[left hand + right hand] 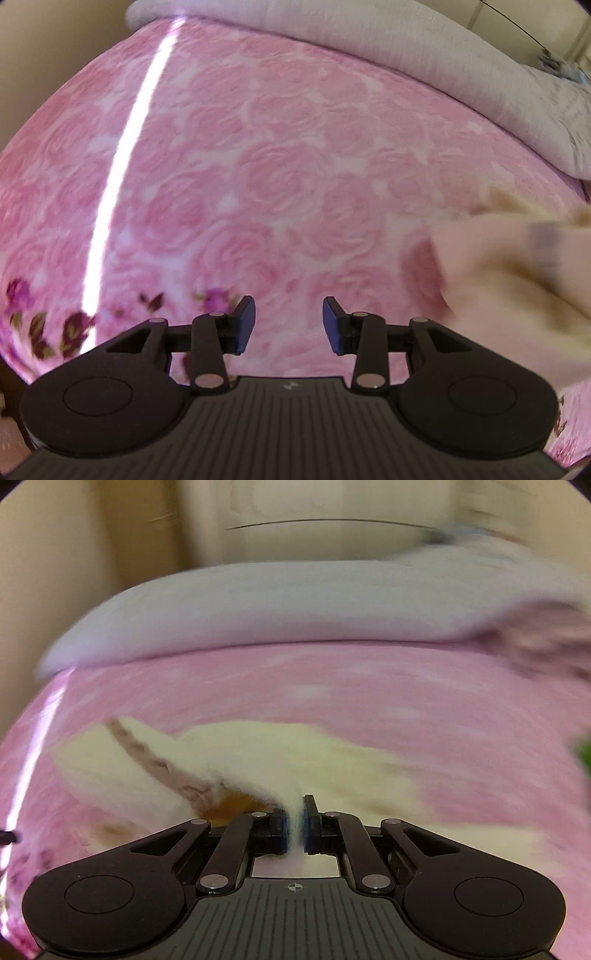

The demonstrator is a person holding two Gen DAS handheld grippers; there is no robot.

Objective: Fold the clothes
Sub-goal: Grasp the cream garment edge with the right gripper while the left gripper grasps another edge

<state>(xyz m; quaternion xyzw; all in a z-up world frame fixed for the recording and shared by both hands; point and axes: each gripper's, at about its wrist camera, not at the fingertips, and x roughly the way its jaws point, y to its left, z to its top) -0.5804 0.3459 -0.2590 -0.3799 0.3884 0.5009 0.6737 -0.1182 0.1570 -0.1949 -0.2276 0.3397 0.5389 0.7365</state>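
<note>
1. My right tool is clamped on an edge of the cream garment; I would lift it slowly to keep it flat.
2. My left tool stands apart, holding nothing.
3. The garment lies on the pink bed, before the white pillow.

Bed dressed in pink and white
Pink rose-patterned bedspread covers the mattress; a white duvet lies bunched along its far edge; beige wall behind.
</note>
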